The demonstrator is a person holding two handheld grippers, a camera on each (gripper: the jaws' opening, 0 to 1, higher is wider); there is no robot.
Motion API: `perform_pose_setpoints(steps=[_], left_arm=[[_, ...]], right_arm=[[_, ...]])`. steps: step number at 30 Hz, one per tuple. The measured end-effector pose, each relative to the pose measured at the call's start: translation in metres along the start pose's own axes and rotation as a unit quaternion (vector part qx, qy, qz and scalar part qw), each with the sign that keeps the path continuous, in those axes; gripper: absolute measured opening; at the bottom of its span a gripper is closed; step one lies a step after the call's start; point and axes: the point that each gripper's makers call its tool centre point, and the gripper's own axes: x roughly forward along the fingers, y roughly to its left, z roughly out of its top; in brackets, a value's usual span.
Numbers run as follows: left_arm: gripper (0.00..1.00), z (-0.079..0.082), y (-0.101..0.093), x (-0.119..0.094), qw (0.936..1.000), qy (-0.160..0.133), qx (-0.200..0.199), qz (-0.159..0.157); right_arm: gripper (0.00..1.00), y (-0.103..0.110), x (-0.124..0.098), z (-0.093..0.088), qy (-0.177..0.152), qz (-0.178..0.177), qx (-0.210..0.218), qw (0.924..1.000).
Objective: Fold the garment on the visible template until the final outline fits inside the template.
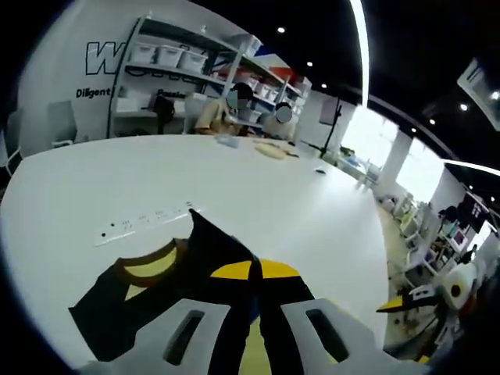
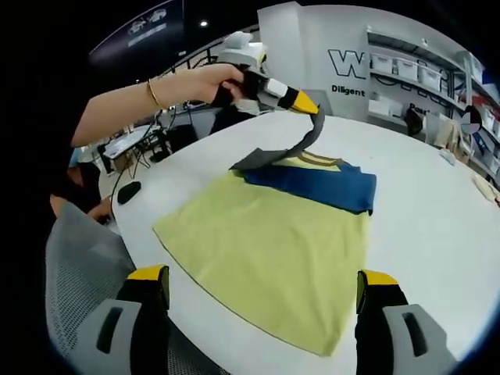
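1. Broad, round white worktop (image 2: 437, 211) carries the work, with white shelving of storage bins (image 1: 168, 56) and seated people at its far side; a pale wall with dark lettering (image 2: 355, 66) stands behind.
2. On that worktop lies the yellow-green short-sleeved garment with blue sleeves and a grey, brown-edged collar (image 2: 269, 250); it is spread flat, hem toward the right gripper view's camera, and one blue sleeve (image 2: 320, 186) is folded across the chest near the collar.
3. No template outline can be made out around the garment in either view.
4. The left gripper (image 2: 306, 103), with yellow-tipped black jaws and a white body, is held in a person's hand (image 2: 211, 82) with a gold bracelet on the wrist; its jaws are closed on a grey strip of the garment's cloth, which hangs in a curve down to the collar area.
5. In the left gripper view the jaws meet with dark cloth pinched between them, and the garment (image 1: 156, 293) looks dark below.
6. The right gripper (image 2: 266, 293) hovers at the hem end with its yellow-tipped jaws wide apart, holding nothing.
7. A white power strip (image 1: 144, 220) lies on the worktop just beyond the garment; a grey mesh chair back (image 2: 82, 266) sits near the right gripper.
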Motion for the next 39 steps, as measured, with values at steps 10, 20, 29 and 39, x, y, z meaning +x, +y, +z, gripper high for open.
perform_pose_setpoints(steps=[10, 20, 29, 39], left_arm=[[0.00, -0.032, 0.000, 0.027, 0.9995, 0.032, 0.002, 0.002], [0.00, -0.072, 0.001, 0.058, 0.9981, 0.060, -0.016, 0.000], [0.00, -0.085, 0.003, 0.069, 0.9969, 0.078, -0.008, 0.006], [0.00, -0.095, 0.004, 0.070, 0.9950, 0.097, -0.026, 0.003]], right_arm=[[0.99, -0.001, 0.001, 0.000, -0.001, -0.003, 0.005, 1.0000], [0.99, -0.003, 0.004, 0.000, 0.001, -0.004, 0.011, 0.9999], [0.99, -0.006, 0.004, -0.003, 0.003, -0.008, 0.018, 0.9998], [0.99, -0.007, 0.008, -0.001, 0.007, -0.004, 0.016, 0.9998]])
